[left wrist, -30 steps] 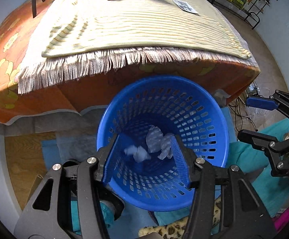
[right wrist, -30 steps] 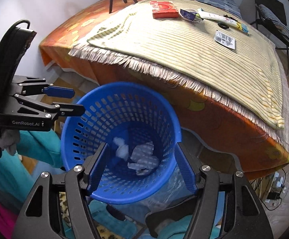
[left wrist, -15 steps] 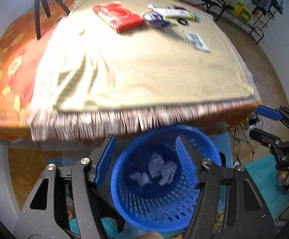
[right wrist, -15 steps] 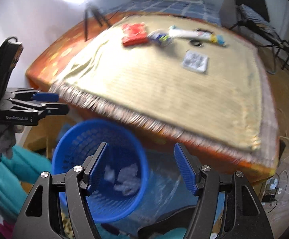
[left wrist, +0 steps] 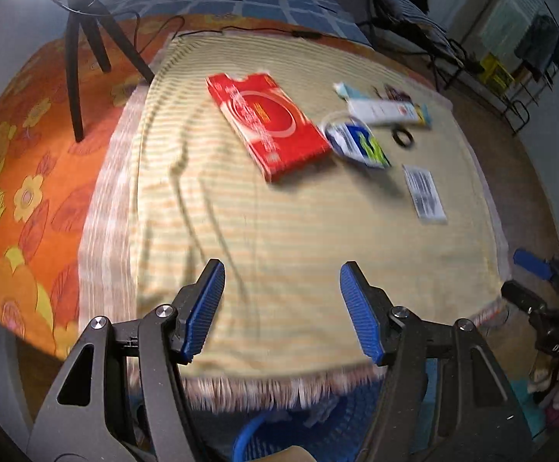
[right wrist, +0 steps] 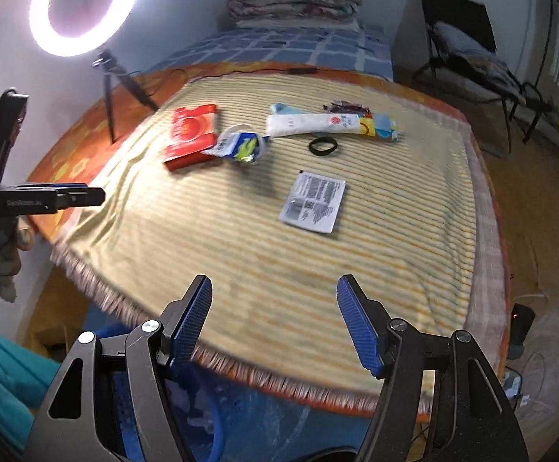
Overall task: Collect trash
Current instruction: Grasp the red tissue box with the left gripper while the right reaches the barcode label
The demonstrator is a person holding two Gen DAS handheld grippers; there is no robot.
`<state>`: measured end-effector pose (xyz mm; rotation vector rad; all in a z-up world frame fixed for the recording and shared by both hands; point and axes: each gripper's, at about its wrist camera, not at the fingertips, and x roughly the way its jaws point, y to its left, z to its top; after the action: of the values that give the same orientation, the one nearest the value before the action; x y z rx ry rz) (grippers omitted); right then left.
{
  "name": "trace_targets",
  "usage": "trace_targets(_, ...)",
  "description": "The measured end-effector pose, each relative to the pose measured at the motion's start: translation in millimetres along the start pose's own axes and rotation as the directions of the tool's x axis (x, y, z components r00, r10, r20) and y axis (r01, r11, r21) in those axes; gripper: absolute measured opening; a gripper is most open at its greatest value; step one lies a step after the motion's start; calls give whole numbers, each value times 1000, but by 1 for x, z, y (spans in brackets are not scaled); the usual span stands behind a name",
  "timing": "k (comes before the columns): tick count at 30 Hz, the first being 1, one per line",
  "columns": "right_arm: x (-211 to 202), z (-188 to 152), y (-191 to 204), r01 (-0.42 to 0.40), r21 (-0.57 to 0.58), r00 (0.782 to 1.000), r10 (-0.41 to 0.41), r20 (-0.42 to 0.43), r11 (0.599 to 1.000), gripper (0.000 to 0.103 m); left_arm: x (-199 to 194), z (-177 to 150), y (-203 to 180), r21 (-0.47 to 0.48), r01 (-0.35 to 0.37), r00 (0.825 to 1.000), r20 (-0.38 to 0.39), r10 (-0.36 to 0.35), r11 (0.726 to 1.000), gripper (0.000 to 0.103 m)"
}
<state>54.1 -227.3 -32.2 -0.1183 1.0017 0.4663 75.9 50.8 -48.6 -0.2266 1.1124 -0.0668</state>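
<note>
Trash lies on the striped yellow cloth [right wrist: 264, 254]: a red box [left wrist: 266, 119] [right wrist: 191, 134], a blue-and-white wrapper [left wrist: 358, 142] [right wrist: 239, 146], a long white packet [left wrist: 387, 109] [right wrist: 318, 123], a black ring [left wrist: 402, 136] [right wrist: 322, 146] and a printed sachet [left wrist: 425, 196] [right wrist: 314, 201]. My left gripper [left wrist: 281, 308] and right gripper [right wrist: 273, 315] hover open over the cloth's near edge, with nothing between the fingers. The blue basket [left wrist: 252, 439] [right wrist: 210, 435] sits below the fringe, mostly hidden.
A ring light [right wrist: 83, 4] on a black tripod [left wrist: 83, 57] stands at the table's far left. Behind are a bed with folded blankets [right wrist: 295, 0] and a black chair [right wrist: 468, 50]. Orange floral cloth [left wrist: 14, 177] covers the table's left side.
Both grippers rose from over the blue basket and moved forward above the table's near edge. The basket slid down out of the middle of both views. The left gripper's jaws stand wider.
</note>
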Motion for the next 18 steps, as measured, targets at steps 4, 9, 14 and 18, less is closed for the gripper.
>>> trace_targets(4, 26, 17, -18, -18, 63, 999, 20, -29, 998, 67, 18, 28, 10, -45, 10, 1000, 2, -10, 999, 72)
trace_targets(9, 51, 29, -30, -31, 102, 997, 38, -63, 994, 67, 52, 65, 35, -174, 62, 998, -10, -64, 983, 72)
trace_targets(14, 68, 41, -34, -26, 95, 996, 33, -77, 995, 67, 83, 86, 52, -278, 114, 992, -27, -126, 954, 72)
trace_targets(18, 79, 48, -39, -26, 103, 996, 35, -86, 994, 67, 107, 97, 57, -323, 122, 987, -57, -148, 938, 74)
